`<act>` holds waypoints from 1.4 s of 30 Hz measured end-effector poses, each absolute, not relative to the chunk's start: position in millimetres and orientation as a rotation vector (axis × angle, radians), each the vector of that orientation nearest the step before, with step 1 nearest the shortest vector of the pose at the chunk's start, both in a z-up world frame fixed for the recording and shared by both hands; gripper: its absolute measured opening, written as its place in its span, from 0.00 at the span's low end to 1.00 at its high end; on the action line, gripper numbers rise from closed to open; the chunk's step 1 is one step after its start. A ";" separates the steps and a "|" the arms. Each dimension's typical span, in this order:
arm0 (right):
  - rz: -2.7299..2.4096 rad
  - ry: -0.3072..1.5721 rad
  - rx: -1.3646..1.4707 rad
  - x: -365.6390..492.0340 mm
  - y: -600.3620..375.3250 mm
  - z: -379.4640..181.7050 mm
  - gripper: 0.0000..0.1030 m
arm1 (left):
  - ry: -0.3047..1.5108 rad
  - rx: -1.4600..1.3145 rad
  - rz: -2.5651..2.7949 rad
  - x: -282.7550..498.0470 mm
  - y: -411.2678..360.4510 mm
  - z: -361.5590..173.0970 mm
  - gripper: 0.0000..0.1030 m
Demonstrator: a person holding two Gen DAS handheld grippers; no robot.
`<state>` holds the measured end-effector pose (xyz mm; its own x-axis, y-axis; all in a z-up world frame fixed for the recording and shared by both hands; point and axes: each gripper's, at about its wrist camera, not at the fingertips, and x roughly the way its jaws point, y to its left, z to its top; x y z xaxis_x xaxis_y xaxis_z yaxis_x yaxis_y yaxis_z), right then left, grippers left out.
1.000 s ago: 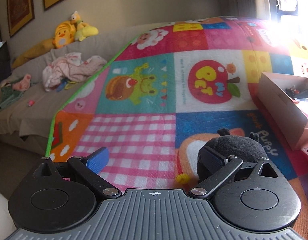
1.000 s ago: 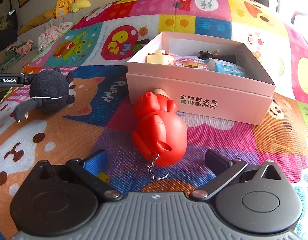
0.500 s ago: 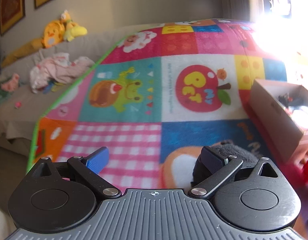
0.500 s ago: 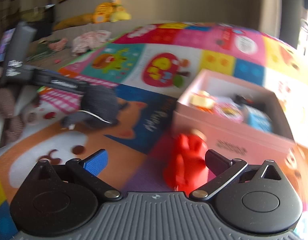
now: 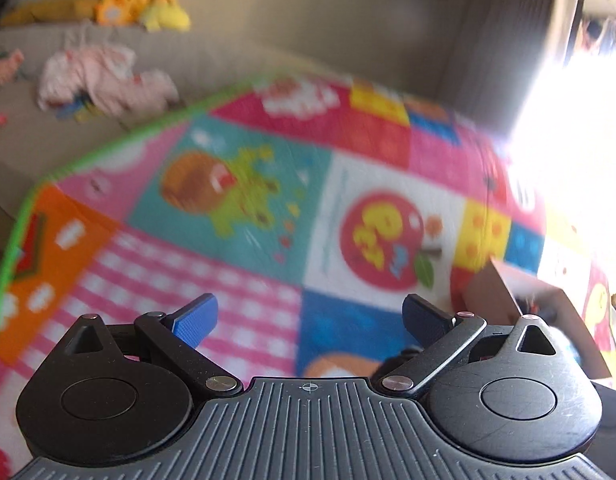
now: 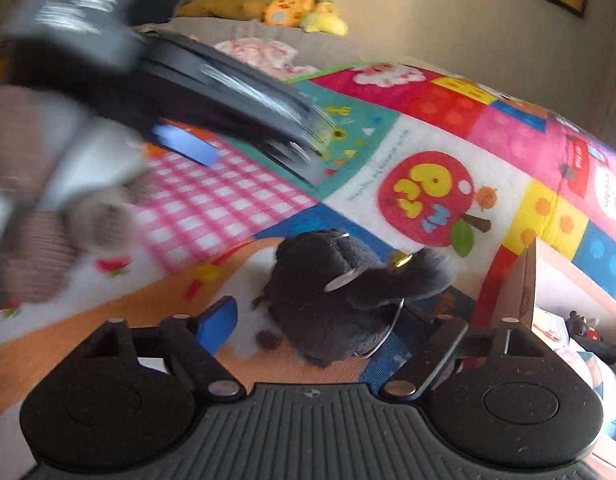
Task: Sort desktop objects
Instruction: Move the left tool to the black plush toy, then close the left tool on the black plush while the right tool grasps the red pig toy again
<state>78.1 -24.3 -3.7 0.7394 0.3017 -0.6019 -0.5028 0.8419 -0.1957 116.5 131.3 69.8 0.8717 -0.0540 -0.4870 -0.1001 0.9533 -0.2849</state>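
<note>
A black plush toy (image 6: pixel 339 300) with a metal keyring lies on the colourful play mat (image 6: pixel 447 120), between the open fingers of my right gripper (image 6: pixel 327 320). The fingers do not touch it. My left gripper (image 5: pixel 309 314) is open and empty, raised above the mat (image 5: pixel 236 208); it shows blurred in the right wrist view (image 6: pixel 180 92) at upper left. The pink box (image 6: pixel 555 280) with small items stands at the right and also shows in the left wrist view (image 5: pixel 519 300).
A grey sofa (image 5: pixel 228 56) with yellow plush toys (image 5: pixel 144 0) and pink clothes (image 5: pixel 104 76) lies beyond the mat's green edge. Bright window glare fills the right of the left wrist view.
My right gripper has swung left from the red toy to the black plush toy. My left gripper has lifted up and away from the black plush toy.
</note>
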 end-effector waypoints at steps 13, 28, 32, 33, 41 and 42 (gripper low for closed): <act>0.583 0.685 -0.272 30.0 -87.3 16.2 0.50 | 0.495 -0.022 -0.302 72.5 82.9 58.2 0.99; 0.259 0.733 -0.232 3.2 -177.3 -3.9 0.66 | 0.540 0.282 -0.380 26.1 -9.6 46.7 1.00; 0.171 0.702 -0.322 2.0 -179.9 -13.0 0.72 | 0.603 0.237 -0.311 38.7 -17.4 41.3 1.00; 0.151 0.690 -0.343 0.6 -180.7 -13.9 0.77 | 0.620 0.220 -0.283 42.8 -18.6 40.0 1.00; -0.002 0.658 -0.447 -11.4 -189.4 -15.0 0.79 | 0.655 0.155 -0.214 64.6 -32.3 35.9 1.00; -0.039 0.662 -0.438 -9.8 -194.0 -14.6 0.79 | 0.663 0.157 -0.203 67.7 -33.2 33.7 0.99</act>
<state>-9.8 -194.0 -14.6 0.7918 -0.1721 -0.5861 -0.1024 0.9085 -0.4052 67.7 -33.2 33.7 0.7699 -0.1361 -0.6235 0.2361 0.9684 0.0801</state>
